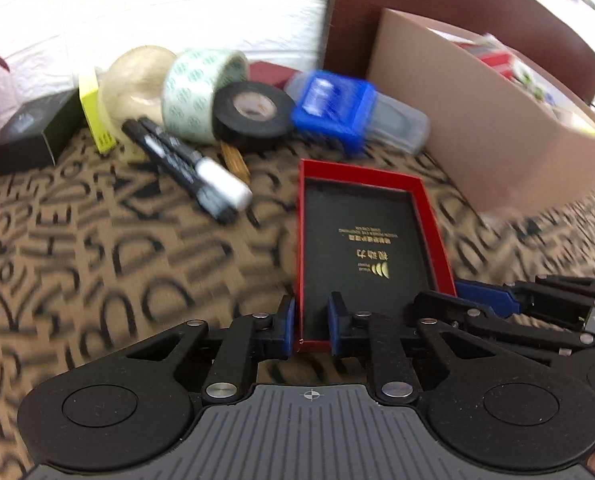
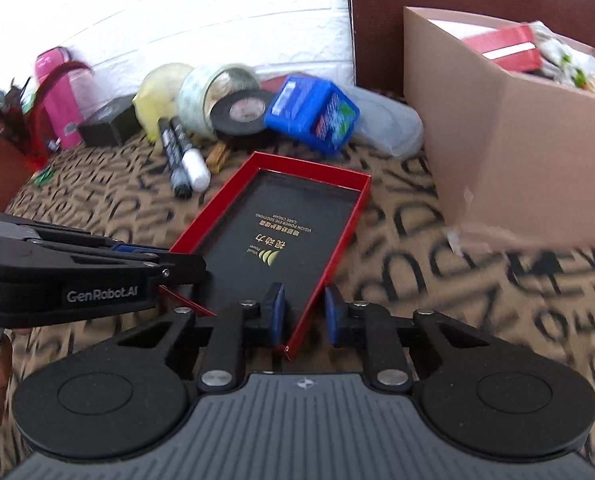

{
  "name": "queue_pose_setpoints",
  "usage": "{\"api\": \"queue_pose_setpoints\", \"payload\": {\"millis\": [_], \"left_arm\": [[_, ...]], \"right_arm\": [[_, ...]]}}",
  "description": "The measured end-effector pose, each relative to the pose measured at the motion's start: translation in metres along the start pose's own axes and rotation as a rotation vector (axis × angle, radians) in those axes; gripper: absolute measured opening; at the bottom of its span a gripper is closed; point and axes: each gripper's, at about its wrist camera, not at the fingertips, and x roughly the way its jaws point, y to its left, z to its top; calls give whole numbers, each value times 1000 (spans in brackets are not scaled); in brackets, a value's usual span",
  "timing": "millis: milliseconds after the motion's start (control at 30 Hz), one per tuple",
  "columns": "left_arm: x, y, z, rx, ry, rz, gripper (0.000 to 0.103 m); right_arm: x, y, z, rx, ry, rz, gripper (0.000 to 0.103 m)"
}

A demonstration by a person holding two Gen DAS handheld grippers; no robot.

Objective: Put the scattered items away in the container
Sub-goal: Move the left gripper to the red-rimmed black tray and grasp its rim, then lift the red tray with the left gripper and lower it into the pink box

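The left claw straddles the near left rim of the red tray; its 2 blue pads sit either side of that wall with a gap showing, so firm pinching cannot be confirmed. The right claw straddles the tray's near right wall in the same way, pads slightly apart from the wall. The tray has a black printed base and sits over the letter-patterned desk. Beyond it lie 2 markers, a black tape roll, a printed tape roll and a blue box. The cardboard container stands to the right, already holding items.
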Motion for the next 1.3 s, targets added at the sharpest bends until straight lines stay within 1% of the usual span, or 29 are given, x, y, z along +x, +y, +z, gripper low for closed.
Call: {"api": "queue_pose_setpoints", "payload": {"millis": [33, 67, 167, 267, 333, 367, 400, 467, 533, 567, 600, 667, 733, 800, 833, 867, 900, 967, 1067, 1200, 1300], "left_arm": [[-6, -4, -10, 3, 3, -10, 12], [-13, -9, -20, 5, 8, -19, 12], [-33, -25, -49, 1, 20, -47, 12], [-47, -39, -68, 8, 35, -70, 12], [-50, -45, -72, 18, 40, -70, 17], [-50, -47, -71, 16, 41, -67, 29], [-48, -47, -68, 12, 43, -60, 38], [-46, -49, -62, 23, 41, -42, 38], [-41, -53, -58, 45, 44, -32, 38], [-38, -54, -56, 55, 49, -35, 33], [-35, -56, -56, 68, 45, -35, 31], [-32, -57, -55, 83, 31, -16, 29], [-32, -55, -54, 65, 35, -18, 29], [-31, -56, -52, 56, 41, -14, 29], [-32, -58, -52, 59, 43, -5, 28], [-33, -59, -51, 59, 43, 3, 18], [-35, -58, -51, 55, 38, -2, 13], [-45, -62, -49, 56, 4, -13, 9], [-65, -73, -40, 74, -60, -29, 9], [-91, -94, -19, 104, -156, -59, 9], [-102, -116, 6, 130, -215, -97, 9]], "right_arm": [[-8, 0, -8, -3, 8, 4, 17], [-18, -1, -18, -8, 16, 10, 16], [-46, -1, -44, -14, 35, 19, 16], [-66, 0, -60, -34, 55, 6, 15], [-74, -1, -66, -39, 62, 9, 16], [-75, -3, -66, -34, 64, 15, 17], [-74, -5, -65, -25, 63, 17, 18], [-70, -7, -60, -20, 58, 8, 21], [-64, -7, -56, -25, 50, 0, 22], [-60, -8, -54, -25, 47, 5, 23], [-57, -8, -52, -30, 44, 8, 25], [-51, -6, -49, -48, 33, -4, 23], [-49, -9, -49, -48, 28, 3, 23], [-49, -13, -49, -38, 25, 16, 18], [-50, -16, -49, -27, 24, 20, 13], [-52, -19, -49, -12, 26, 20, 10], [-56, -20, -49, -7, 25, 14, 9], [-68, -22, -51, -23, 3, -12, 9], [-91, -30, -47, -15, -41, -22, 9], [-129, -42, -32, -8, -151, -50, 8], [-155, -52, -16, -39, -245, -110, 8]]}}
